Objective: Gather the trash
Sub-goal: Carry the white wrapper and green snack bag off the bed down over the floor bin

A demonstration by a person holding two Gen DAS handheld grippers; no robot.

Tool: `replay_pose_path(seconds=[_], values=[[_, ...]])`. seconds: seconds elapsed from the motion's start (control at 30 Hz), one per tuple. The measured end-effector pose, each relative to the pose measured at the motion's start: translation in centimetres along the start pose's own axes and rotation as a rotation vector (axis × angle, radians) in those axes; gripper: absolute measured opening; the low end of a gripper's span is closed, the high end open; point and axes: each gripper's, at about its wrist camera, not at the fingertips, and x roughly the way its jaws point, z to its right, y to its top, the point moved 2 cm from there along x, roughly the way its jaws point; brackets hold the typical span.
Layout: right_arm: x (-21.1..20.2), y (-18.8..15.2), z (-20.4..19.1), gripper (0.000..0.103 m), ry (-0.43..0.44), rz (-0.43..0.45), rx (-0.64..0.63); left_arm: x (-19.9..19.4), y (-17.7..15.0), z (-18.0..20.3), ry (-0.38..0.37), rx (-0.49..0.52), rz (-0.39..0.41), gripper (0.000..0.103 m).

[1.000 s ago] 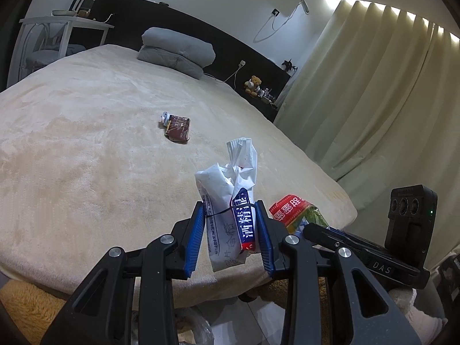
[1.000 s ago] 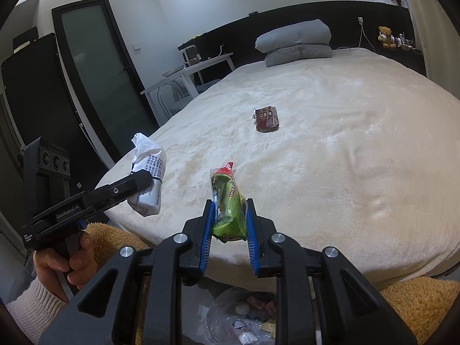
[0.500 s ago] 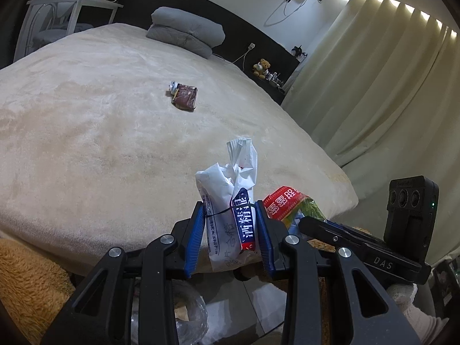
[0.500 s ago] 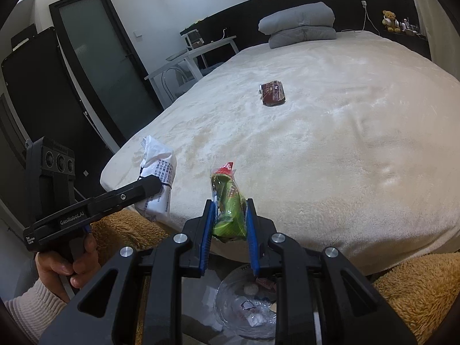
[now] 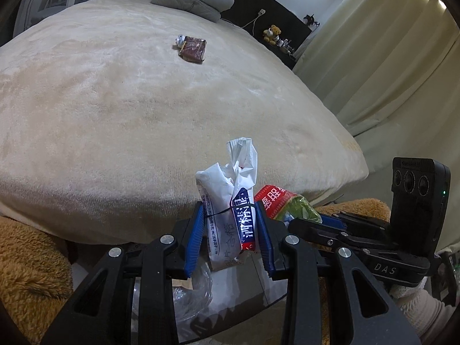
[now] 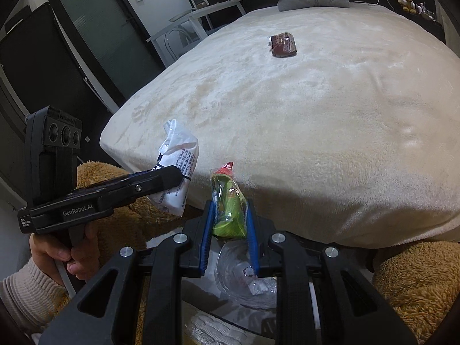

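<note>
Left gripper (image 5: 230,230): clamped on your white wrapper (image 5: 227,198) | right gripper (image 6: 228,218): clamped on green packet (image 6: 228,210) | clear trash bag (image 6: 244,276) just below both | risk: letting go off-centre misses its mouth | brown packet (image 6: 283,44) lies far ahead on bed (image 6: 316,115).

The bed (image 5: 120,109) lies open and flat apart from a brown packet (image 5: 193,48) far off; near its edge, the clear bin bag (image 6: 247,276) gapes unobstructed below.
</note>
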Motion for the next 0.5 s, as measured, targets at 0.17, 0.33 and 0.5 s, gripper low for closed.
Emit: replay_pose_path(seconds=[0.17,0.33,0.5], values=[[1.8,-0.7,0.3,0.023,-0.001,-0.091,0.01,1.3,-1.2,0.0,0.032,0.012,-0.073,0.034],[3.4,-1.4,0.6,0.023,-0.018,-0.175,0.016,2.4,-2.4,-0.6,0.071,0.017,-0.146,0.034],[4.9,-2.0,0.8,0.023,-0.042,-0.249,0.025,3.7,-3.4,-1.7,0.103,0.002,-0.224,0.034]])
